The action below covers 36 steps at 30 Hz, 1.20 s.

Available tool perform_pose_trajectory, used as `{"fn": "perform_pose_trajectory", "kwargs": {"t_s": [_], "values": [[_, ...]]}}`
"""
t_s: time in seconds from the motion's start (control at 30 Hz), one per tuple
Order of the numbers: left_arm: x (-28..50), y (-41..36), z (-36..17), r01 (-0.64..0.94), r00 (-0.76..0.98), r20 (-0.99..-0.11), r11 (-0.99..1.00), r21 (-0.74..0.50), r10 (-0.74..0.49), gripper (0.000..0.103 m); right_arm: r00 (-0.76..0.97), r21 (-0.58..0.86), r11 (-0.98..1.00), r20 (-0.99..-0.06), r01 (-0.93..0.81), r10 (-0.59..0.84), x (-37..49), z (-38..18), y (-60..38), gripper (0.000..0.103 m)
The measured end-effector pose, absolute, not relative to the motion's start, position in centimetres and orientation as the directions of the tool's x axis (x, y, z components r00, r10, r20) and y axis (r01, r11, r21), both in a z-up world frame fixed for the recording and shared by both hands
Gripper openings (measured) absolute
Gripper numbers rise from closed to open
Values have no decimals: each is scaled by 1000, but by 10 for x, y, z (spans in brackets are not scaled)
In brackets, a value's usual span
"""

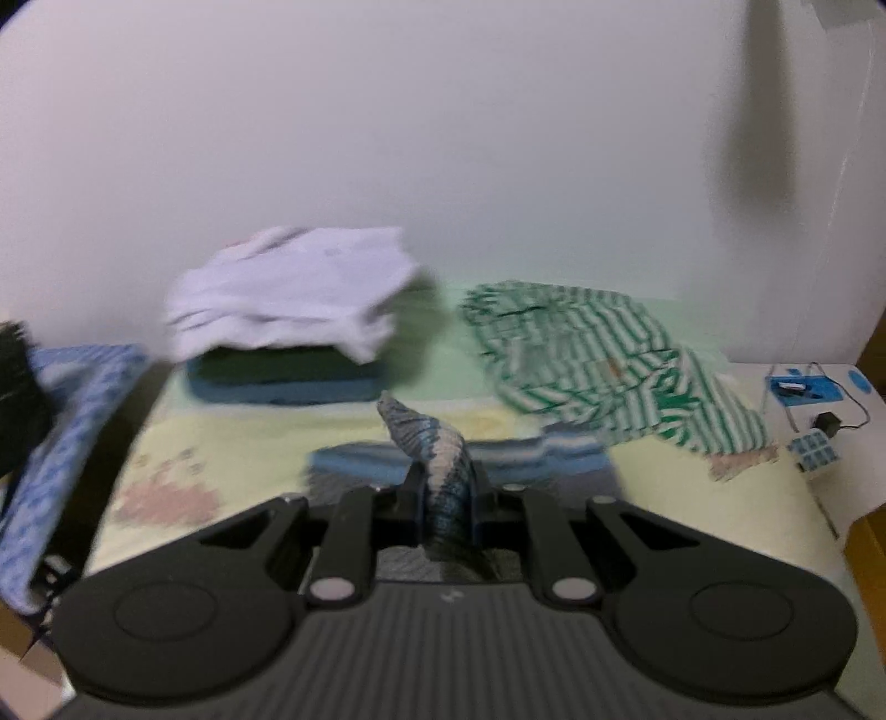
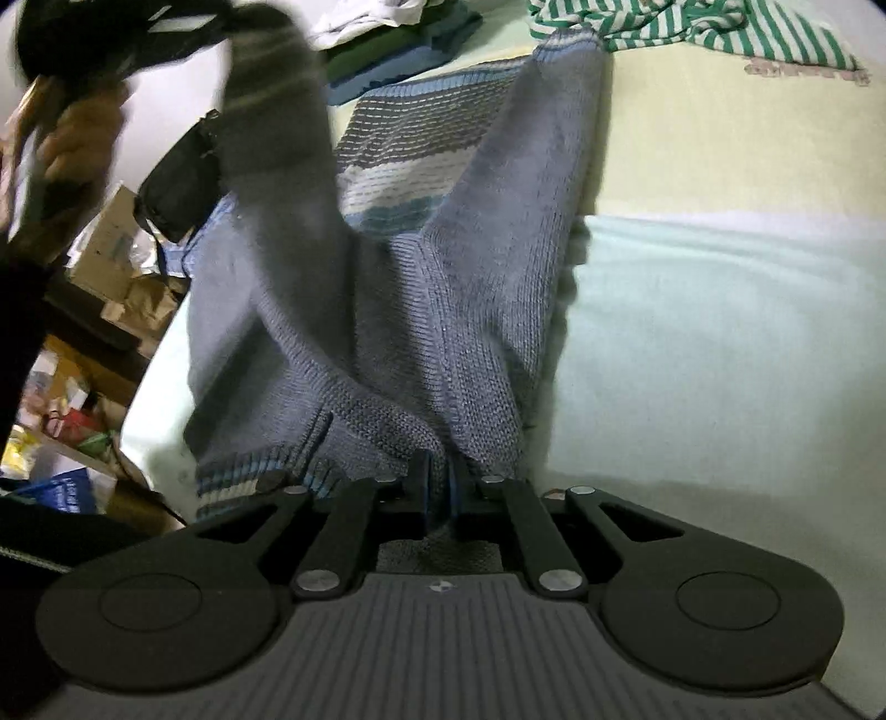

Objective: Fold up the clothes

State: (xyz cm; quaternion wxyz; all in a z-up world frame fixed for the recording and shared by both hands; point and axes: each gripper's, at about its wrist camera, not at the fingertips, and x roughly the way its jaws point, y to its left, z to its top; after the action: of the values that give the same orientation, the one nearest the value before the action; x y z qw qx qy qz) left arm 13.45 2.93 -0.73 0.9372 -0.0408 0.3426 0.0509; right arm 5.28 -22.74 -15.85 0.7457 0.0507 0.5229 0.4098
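Observation:
A blue-grey knitted sweater (image 2: 470,266) with blue, white and grey stripes lies on the bed. My right gripper (image 2: 440,487) is shut on its near hem. My left gripper (image 1: 446,498) is shut on a striped corner of the sweater (image 1: 437,454), held raised above the bed. In the right wrist view the left gripper (image 2: 138,39) and the hand holding it show at top left, lifting a blurred fold of the sweater. The rest of the sweater (image 1: 498,459) lies flat beyond the left gripper.
A stack of folded clothes (image 1: 293,321), white on top, stands by the wall. A green-and-white striped garment (image 1: 598,365) lies crumpled at the right, also in the right wrist view (image 2: 720,27). Small items and a cable (image 1: 814,410) sit at far right. Boxes and clutter (image 2: 83,332) lie beside the bed.

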Motion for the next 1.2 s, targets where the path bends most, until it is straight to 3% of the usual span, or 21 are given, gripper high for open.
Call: {"fn": "perform_pose_trajectory", "kwargs": {"t_s": [0.3, 0.37, 0.4, 0.47, 0.53, 0.6, 0.67, 0.8, 0.93, 1.07, 1.2], "values": [[225, -34, -76, -85, 659, -749, 996, 21, 72, 13, 54, 539, 587, -707, -604, 705, 64, -157, -230, 9], [242, -45, -92, -79, 626, -777, 997, 24, 69, 31, 56, 548, 579, -695, -604, 717, 68, -154, -235, 16], [247, -48, -98, -73, 617, -785, 997, 15, 57, 34, 58, 553, 574, -688, -604, 724, 70, -152, -238, 19], [245, -48, -96, -56, 634, -773, 998, -23, 18, 54, 78, 559, 571, -670, -602, 738, 77, -145, -244, 27], [239, -43, -86, -42, 667, -745, 997, -61, -17, 66, 109, 558, 571, -652, -602, 751, 85, -139, -250, 42], [230, -30, -68, -29, 703, -710, 994, -105, -54, 70, 134, 562, 565, -628, -604, 767, 97, -133, -252, 42], [216, -17, -52, -46, 737, -674, 993, -111, -41, 83, 165, 559, 564, -606, -608, 778, 111, -129, -251, 42], [180, 11, -40, -89, 752, -659, 991, -96, 4, 80, 247, 531, 596, -586, -602, 771, 153, -121, -241, 42], [134, 9, -60, -57, 701, -713, 994, -90, -24, 67, 288, 589, 632, -575, -504, 766, 214, -128, -225, 42], [91, -7, -85, -7, 644, -764, 999, -50, -33, 67, 373, 581, 724, -621, -373, 690, 273, -138, -203, 47], [63, -29, -99, 33, 624, -777, 996, -85, -87, 67, 427, 469, 774, -649, -426, 629, 293, -139, -174, 47]]}}
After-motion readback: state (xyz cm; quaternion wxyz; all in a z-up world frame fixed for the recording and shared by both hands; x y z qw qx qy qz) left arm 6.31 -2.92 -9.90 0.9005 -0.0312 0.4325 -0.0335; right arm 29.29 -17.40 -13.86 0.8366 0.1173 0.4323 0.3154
